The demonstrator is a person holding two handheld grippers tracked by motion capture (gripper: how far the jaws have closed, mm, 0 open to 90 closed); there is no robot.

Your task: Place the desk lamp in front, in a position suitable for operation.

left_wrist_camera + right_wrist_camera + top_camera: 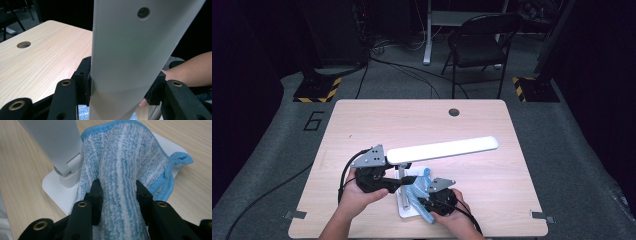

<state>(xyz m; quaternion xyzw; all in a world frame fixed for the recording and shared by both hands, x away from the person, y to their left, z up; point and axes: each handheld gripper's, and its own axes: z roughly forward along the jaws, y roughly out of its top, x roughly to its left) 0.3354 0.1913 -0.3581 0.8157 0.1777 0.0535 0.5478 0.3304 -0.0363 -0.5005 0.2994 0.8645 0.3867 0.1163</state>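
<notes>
The right gripper (118, 192) pinches a blue-striped cloth (122, 160) draped on the lamp's white base (53, 187), near the table's (362, 115) front edge. The left gripper (122, 86) clamps the lamp head (442, 149), seemingly lit.

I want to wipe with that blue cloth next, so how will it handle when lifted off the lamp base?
The cloth is probably floppy: it bunches and folds where the right gripper pinches it. Its looped pile looks soft and grippy, so slipping seems unlikely. It is likely light, and should drape over the lamp base rather than shift it.
</notes>
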